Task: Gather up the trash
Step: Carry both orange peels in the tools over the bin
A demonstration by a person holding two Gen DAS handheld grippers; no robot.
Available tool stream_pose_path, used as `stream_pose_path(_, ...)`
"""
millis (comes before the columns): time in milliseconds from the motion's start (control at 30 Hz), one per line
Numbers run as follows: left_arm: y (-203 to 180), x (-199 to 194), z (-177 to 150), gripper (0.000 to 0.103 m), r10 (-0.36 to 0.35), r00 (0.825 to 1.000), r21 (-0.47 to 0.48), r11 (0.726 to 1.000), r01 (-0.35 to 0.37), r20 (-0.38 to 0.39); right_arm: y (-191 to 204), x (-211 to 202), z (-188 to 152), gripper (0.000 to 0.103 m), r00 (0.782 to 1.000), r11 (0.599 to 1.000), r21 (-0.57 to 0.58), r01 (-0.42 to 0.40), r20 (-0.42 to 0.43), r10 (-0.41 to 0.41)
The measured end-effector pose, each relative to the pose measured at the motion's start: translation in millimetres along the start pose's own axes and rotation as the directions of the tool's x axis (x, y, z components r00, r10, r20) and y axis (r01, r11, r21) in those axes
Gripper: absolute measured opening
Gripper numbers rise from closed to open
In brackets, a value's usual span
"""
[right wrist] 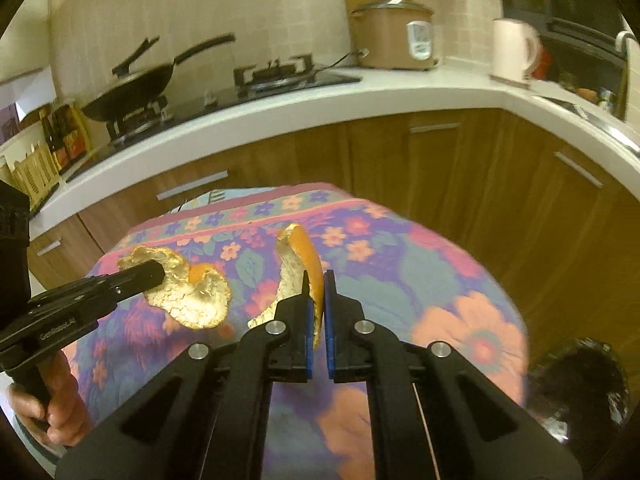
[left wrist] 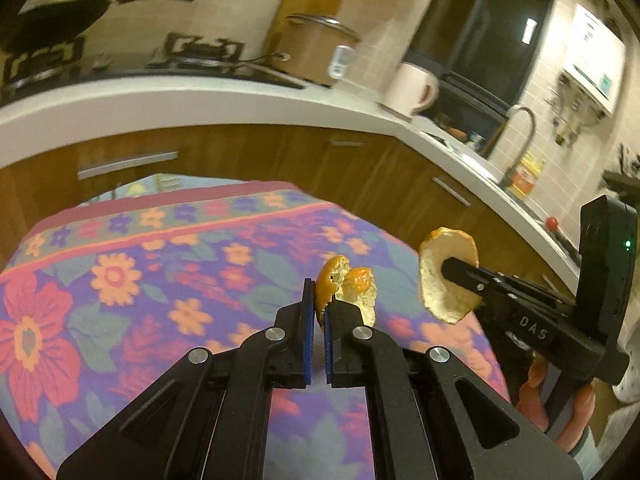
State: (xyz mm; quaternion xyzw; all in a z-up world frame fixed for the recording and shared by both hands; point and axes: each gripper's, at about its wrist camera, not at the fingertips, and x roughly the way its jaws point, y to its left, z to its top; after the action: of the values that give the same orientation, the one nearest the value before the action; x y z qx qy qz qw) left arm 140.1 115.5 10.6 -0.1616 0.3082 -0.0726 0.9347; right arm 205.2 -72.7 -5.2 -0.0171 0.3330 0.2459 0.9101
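Peel in both tongs now: the left tongs (left wrist: 320, 304) are pinched on a crumpled piece of orange peel (left wrist: 347, 290), and the right tongs (right wrist: 318, 300) are clamped on a long curved strip of peel (right wrist: 298, 276), both pieces hanging clear above the table (right wrist: 460, 280) with its flowered cloth. No more peel shows on the cloth in either view, so this looks like the carry stage. A dark round opening, probably a bin (right wrist: 576, 384), sits just off the table's right edge, low beside the right tongs. The sensible play, I'd say: keep both grips squeezed tight all the way, swing the right strip over first since it is nearer, and hold the tongs tilted down so the floppy ends dangle inside the rim before letting go. The left piece is held only at one edge and could slip if jerked.
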Motion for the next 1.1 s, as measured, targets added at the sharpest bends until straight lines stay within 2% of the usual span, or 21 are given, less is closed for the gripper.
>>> stream_pose_path(200,-64.4,-1.6,-12.7,0.002,-0.063,0.998,0.078,0.995,0.063,-0.004,-53.9,-63.1,-26.6,0.003,0.997,0.996,0.074,0.048,0.057,-0.053)
stream_pose_path(500,-163.8,26.6,-44.9,0.002,-0.165,0.983,0.178,0.968,0.177,-0.078,-139.8,-114.1,-78.4,0.003,0.986,0.969,0.202,0.142,0.06,-0.157)
stream_pose_path(700,-219.6,60.8,-67.8,0.002,-0.203,0.966,0.233,0.943,0.237,-0.161,-196.4,-127.5,-115.2,0.003,0.963,0.919,0.296,0.262,-0.023,-0.267)
stream_pose_path(800,-240.8,75.3,-75.4,0.002,-0.211,0.958,0.254,0.933,0.256,-0.194,-219.3,-125.0,-130.4,0.003,0.933,0.873,0.329,0.361,-0.118,-0.341)
stream_pose_path(933,-263.2,90.6,-82.5,0.002,-0.221,0.946,0.268,0.921,0.282,-0.237,-237.1,-119.1,-144.1,0.003,0.914,0.845,0.352,0.403,-0.191,-0.357)
stream_pose_path(1100,-286.1,104.8,-87.3,0.002,-0.216,0.939,0.306,0.905,0.296,-0.269,-253.9,-116.0,-152.3,0.003,0.909,0.821,0.396,0.412,-0.236,-0.343)
